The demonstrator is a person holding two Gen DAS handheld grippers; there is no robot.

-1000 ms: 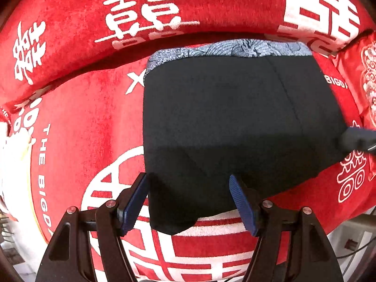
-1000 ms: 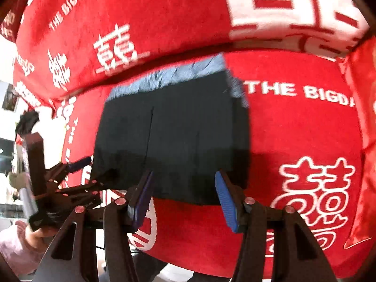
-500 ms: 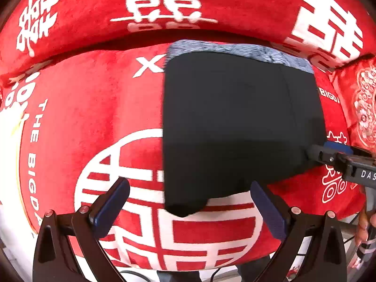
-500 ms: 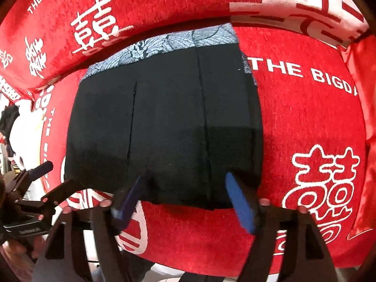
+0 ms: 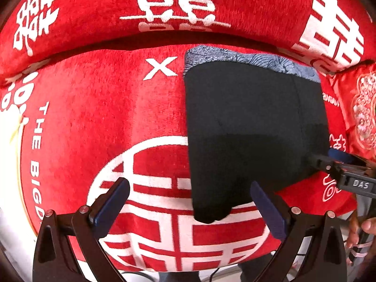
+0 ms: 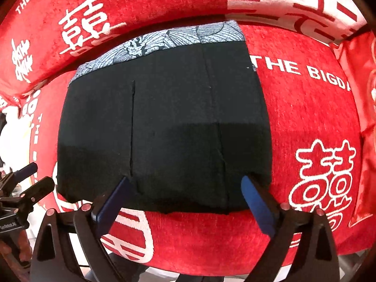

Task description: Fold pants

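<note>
The black pants (image 5: 253, 136) lie folded into a flat block on the red seat, with a blue-grey patterned band (image 5: 249, 62) along the far edge. They also show in the right wrist view (image 6: 164, 127). My left gripper (image 5: 188, 208) is open and empty, over the seat near the pants' near left corner. My right gripper (image 6: 185, 202) is open and empty, its fingertips at the pants' near edge. The right gripper also shows in the left wrist view (image 5: 338, 164), and the left gripper in the right wrist view (image 6: 30, 178).
The red sofa seat (image 5: 94, 122) carries white characters and lettering. The red backrest (image 5: 94, 11) rises behind. A red embroidered cushion (image 5: 359, 108) sits at the right. The seat's front edge (image 6: 211, 253) is close below my grippers.
My left gripper opened, let go of the pants' near corner and pulled back left. My right gripper moved closer over the pants' near edge and opened a little wider.
</note>
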